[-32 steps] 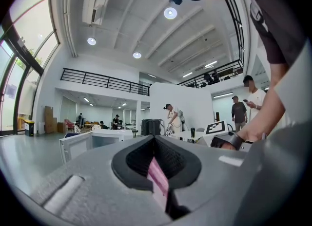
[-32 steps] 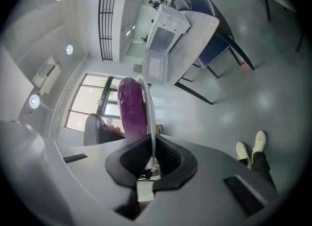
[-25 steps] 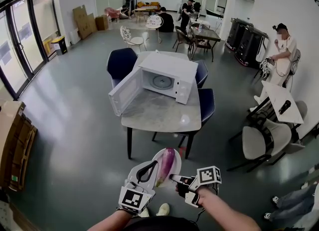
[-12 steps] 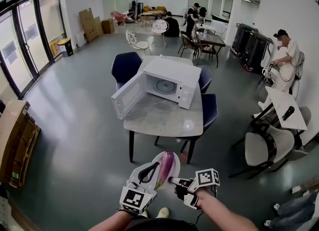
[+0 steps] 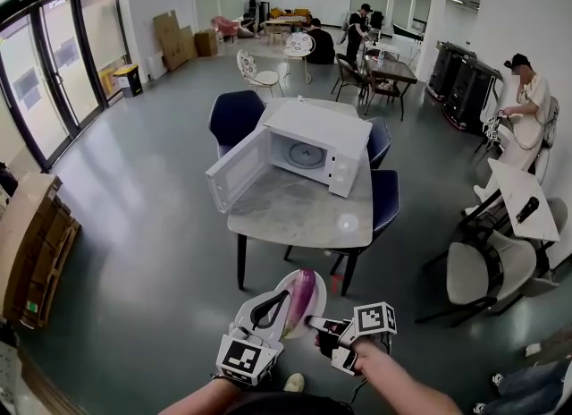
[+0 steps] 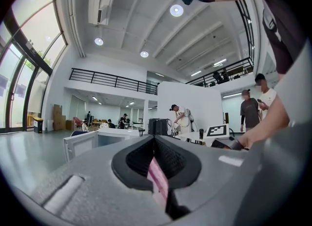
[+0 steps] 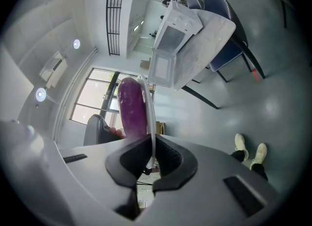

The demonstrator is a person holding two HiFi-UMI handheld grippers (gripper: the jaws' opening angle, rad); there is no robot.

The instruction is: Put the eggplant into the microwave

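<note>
A: Both pairs of jaws are clamped on the rim of the plate [image 5: 319, 290], left gripper [image 5: 275, 304] on one side, right gripper [image 5: 313, 321] on the other; the eggplant [image 5: 301, 293] lies loose on it, well short of the open microwave [image 5: 313, 148].

B: Then any tilt could roll it onto the floor; an uneven pull might slip that thin rim.
</note>
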